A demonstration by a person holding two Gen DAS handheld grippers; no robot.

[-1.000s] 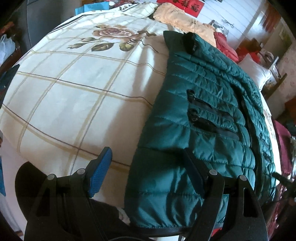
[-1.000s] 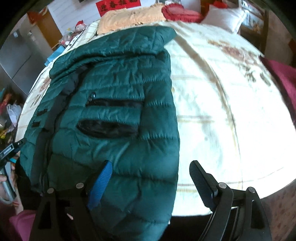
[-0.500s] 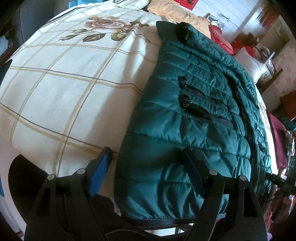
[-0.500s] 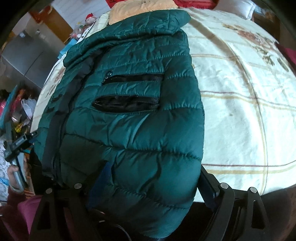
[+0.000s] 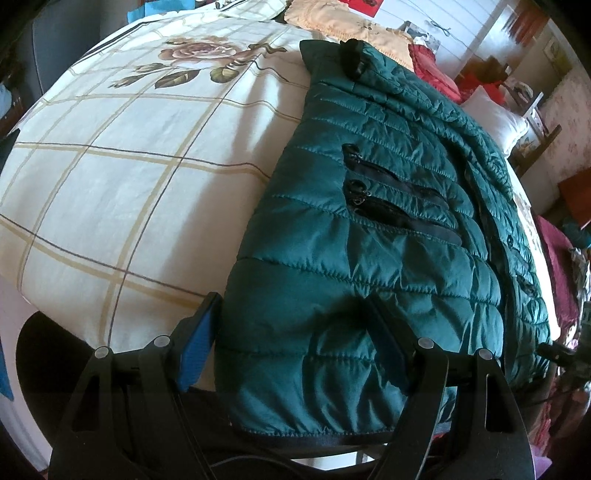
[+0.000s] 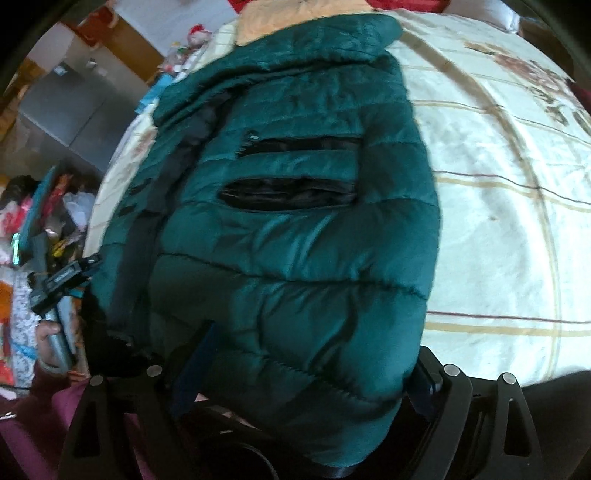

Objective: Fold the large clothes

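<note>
A dark green quilted jacket (image 5: 369, 229) lies lengthwise on a cream checked bedsheet (image 5: 110, 177), hem towards me and hanging over the bed's near edge. My left gripper (image 5: 295, 343) is open, with the jacket's left hem corner lying between its fingers. In the right wrist view the same jacket (image 6: 295, 221) fills the middle. My right gripper (image 6: 306, 373) is open, with the jacket's right hem corner between its fingers. The other gripper (image 6: 62, 280) shows at the left edge.
The bed carries an orange towel (image 5: 343, 26), red cloth (image 5: 428, 62) and a white pillow (image 5: 495, 118) at its far end. Clutter and a grey cabinet (image 6: 66, 107) stand to the left in the right wrist view. Bare sheet (image 6: 509, 221) lies beside the jacket.
Both grippers have moved forward to the jacket's hem; the hem corners now lie between the open fingers. The jacket looms larger in both views.
</note>
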